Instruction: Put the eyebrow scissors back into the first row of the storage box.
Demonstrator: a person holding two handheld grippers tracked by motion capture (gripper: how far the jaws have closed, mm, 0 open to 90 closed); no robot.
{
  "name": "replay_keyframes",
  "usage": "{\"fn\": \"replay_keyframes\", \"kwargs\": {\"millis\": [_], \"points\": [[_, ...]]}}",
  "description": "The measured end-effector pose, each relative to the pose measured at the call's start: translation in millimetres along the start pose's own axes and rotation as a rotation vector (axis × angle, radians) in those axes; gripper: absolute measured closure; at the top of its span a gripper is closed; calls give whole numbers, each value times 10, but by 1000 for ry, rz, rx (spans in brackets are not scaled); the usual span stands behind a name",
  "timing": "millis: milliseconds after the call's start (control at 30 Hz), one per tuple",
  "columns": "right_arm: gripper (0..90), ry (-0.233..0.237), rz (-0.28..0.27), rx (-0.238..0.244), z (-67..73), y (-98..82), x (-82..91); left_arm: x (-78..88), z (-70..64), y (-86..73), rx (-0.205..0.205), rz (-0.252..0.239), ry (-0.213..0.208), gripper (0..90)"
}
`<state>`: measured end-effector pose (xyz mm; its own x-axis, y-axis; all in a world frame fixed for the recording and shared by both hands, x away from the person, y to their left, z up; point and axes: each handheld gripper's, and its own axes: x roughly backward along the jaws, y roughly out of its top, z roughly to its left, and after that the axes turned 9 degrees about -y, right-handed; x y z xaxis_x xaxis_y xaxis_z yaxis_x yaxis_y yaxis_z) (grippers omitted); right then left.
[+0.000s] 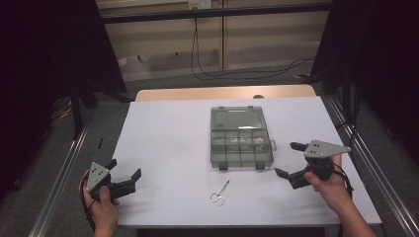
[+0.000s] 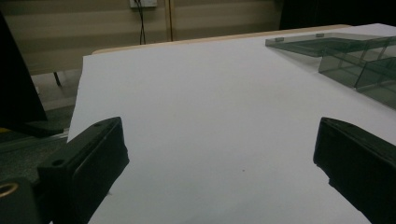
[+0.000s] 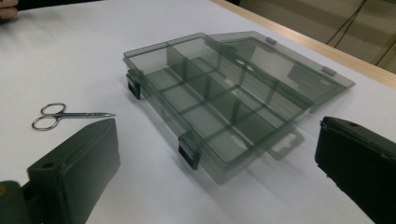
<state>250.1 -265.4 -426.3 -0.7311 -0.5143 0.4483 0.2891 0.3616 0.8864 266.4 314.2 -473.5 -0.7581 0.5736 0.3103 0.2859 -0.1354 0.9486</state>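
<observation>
The white surface lay broad and mostly bare, its far edge showing a strip of wood and its sides bordered by metal rails. The left gripper hovered over the near left corner, held in the person's left hand, with its fingers spread wide apart and nothing between them; open white room stretched ahead of it toward the far edge. The right gripper sat near the right edge, held in the right hand, its fingers likewise wide apart and empty.

A smoky see-through plastic box rested right of the surface's middle, well apart from the left gripper and near the right one. Its lid was swung fully open and lay flat on the far side, and the base was split into several compartments by dividers, with two dark latches on the near wall. A small pair of scissors lay on the surface nearer the person, apart from the box, tips pointing toward it.
</observation>
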Motion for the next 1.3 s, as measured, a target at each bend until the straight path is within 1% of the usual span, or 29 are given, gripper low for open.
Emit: {"fn": "replay_keyframes", "kwargs": {"millis": [100, 167, 233, 300, 333, 367, 400, 433, 500, 533, 567, 600, 667, 733, 767, 800, 867, 900, 933, 967, 1000, 1033, 1067, 1133, 1167, 1200, 1300], "points": [[1, 19, 18, 33, 65, 72, -77, 0, -1, 0, 0, 0, 0, 25], [13, 39, 26, 69, 113, 137, -137, -1, -2, 0, 0, -1, -1, 24], [16, 57, 33, 91, 162, 197, -186, 2, -4, 1, 0, 1, 3, 25], [18, 77, 45, 124, 214, 255, -239, 4, -3, 2, -1, 1, 6, 24], [18, 77, 45, 124, 214, 255, -239, 4, -3, 2, -1, 1, 6, 24], [19, 94, 59, 159, 271, 309, -290, 4, -4, 1, 0, 0, 3, 24], [19, 94, 59, 159, 271, 309, -290, 4, -4, 1, 0, 0, 3, 24], [19, 116, 73, 200, 329, 368, -359, 6, -4, 2, -4, 5, -2, 24], [19, 137, 84, 227, 374, 410, -412, 6, -6, 2, -4, 5, -2, 24], [19, 137, 84, 227, 374, 410, -412, 6, -6, 2, -4, 5, -2, 24], [19, 146, 91, 241, 400, 434, -441, 9, -5, 2, -5, 7, -3, 24], [19, 167, 105, 272, 450, 477, -501, 8, -5, 2, -4, 7, -4, 24], [19, 180, 121, 301, 498, 514, -556, 9, -4, 2, -5, 6, -5, 24], [19, 199, 131, 333, 537, 544, -607, 10, -4, 2, -7, 7, -4, 25], [19, 199, 131, 333, 537, 544, -607, 10, -4, 2, -7, 7, -4, 24], [19, 221, 149, 362, 587, 573, -669, 7, -5, 2, -7, 3, -2, 24], [22, 237, 169, 394, 632, 592, -720, 7, -5, 2, -7, 3, -3, 24], [22, 237, 169, 394, 632, 592, -720, 7, -5, 2, -7, 3, -3, 24], [29, 257, 186, 430, 672, 609, -772, 7, -4, 2, -7, 3, -4, 24], [29, 266, 197, 442, 697, 616, -793, 7, -4, 2, -7, 3, -4, 24], [29, 266, 197, 442, 697, 616, -793, 7, -4, 2, -8, 4, -4, 24], [32, 272, 203, 457, 718, 623, -814, 8, -4, 2, -8, 5, -6, 24], [50, 298, 208, 486, 759, 639, -858, 7, -3, 3, -9, 6, -7, 24], [69, 320, 216, 508, 801, 653, -898, 7, -4, 2, -10, 6, -6, 24], [69, 320, 216, 508, 801, 653, -898, 7, -4, 2, -10, 6, -6, 24], [76, 353, 221, 530, 844, 665, -929, 7, -6, 2, -8, 6, -7, 24], [96, 382, 241, 550, 904, 675, -959, 8, -4, 2, -9, 5, -8, 24]]}}
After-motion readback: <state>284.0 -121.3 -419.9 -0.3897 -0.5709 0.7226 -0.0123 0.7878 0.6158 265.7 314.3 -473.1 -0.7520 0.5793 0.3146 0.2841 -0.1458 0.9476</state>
